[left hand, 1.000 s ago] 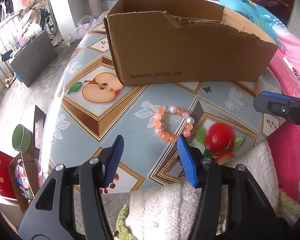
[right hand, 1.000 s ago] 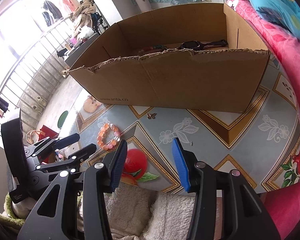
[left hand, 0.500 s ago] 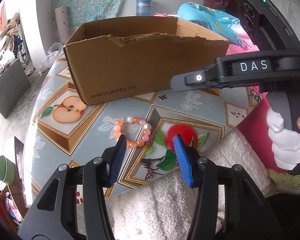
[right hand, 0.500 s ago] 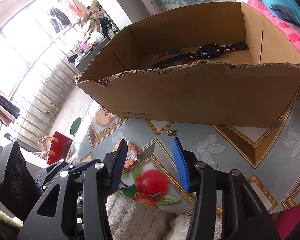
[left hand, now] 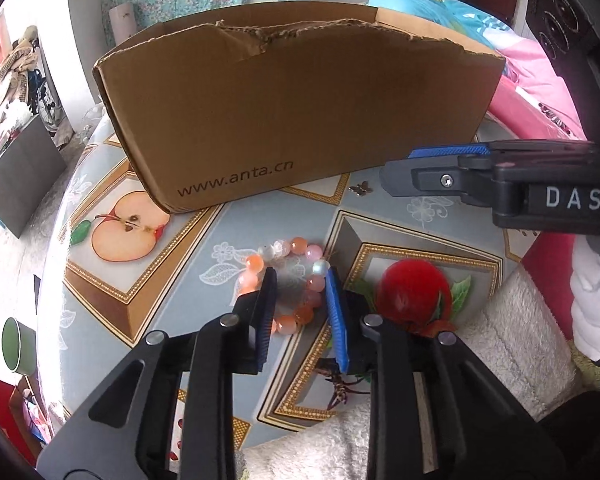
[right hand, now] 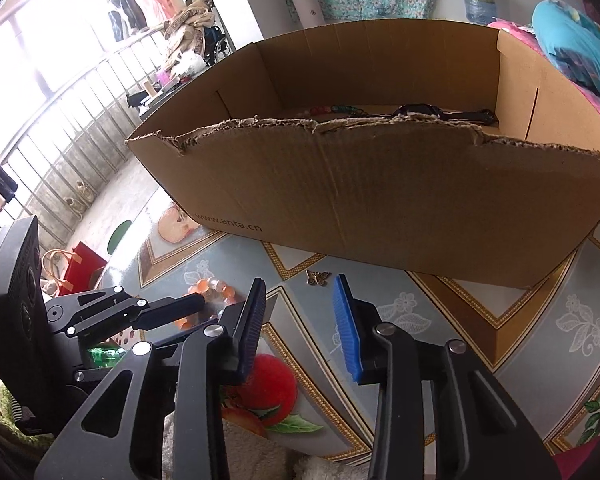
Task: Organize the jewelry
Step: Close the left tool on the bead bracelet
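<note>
An orange, pink and white bead bracelet (left hand: 284, 252) lies on the fruit-patterned table in front of the cardboard box (left hand: 292, 120). My left gripper (left hand: 298, 276) is down over it, jaws narrowed around the bracelet's right side, with beads between and beside the fingers. In the right wrist view the bracelet (right hand: 212, 286) shows behind the left gripper (right hand: 188, 304). My right gripper (right hand: 298, 284) is open and empty, above the table near a small metal butterfly charm (right hand: 317, 277). Inside the box (right hand: 380, 184) lie a black watch (right hand: 420, 111) and a beaded string (right hand: 328, 110).
The butterfly charm (left hand: 359, 188) lies by the box's front wall. The right gripper (left hand: 440, 168) reaches in from the right in the left wrist view. A white fluffy towel (left hand: 480, 340) covers the table's near edge. A pink and blue blanket (left hand: 532, 64) is at right.
My left gripper has moved forward and down onto the bracelet and its jaws have narrowed around it. The right gripper has moved lower and nearer the charm, staying open.
</note>
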`<state>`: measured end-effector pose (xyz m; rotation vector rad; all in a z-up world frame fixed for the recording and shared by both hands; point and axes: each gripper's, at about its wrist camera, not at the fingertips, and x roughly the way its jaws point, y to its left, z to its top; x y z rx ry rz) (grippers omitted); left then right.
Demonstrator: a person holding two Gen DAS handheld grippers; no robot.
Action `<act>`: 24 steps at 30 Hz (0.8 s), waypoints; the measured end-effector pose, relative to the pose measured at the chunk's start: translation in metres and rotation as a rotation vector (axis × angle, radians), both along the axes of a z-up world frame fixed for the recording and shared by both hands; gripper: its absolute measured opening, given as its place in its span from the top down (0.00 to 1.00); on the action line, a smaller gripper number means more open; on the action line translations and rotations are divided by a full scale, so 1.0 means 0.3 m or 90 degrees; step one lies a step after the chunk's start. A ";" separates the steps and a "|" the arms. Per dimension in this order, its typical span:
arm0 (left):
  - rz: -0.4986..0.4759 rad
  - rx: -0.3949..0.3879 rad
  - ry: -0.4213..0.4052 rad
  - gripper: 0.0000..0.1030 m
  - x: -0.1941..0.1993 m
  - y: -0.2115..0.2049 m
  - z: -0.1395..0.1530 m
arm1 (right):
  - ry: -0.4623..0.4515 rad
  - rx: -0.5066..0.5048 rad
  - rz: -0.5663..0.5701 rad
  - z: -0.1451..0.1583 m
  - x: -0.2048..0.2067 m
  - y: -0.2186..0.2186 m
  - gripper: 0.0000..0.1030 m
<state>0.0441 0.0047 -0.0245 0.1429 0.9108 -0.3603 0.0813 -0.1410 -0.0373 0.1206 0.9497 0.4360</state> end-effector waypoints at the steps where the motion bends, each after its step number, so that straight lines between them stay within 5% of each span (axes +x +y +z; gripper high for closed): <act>1: 0.002 0.000 -0.001 0.82 0.007 0.004 0.000 | -0.002 -0.004 0.000 -0.005 0.007 0.003 0.69; 13: 0.014 -0.027 0.002 0.90 0.039 0.065 0.002 | -0.022 -0.087 -0.010 -0.079 0.059 0.067 0.82; 24: 0.011 -0.022 0.000 0.90 0.032 0.054 0.002 | -0.026 -0.094 -0.017 -0.087 0.060 0.048 0.92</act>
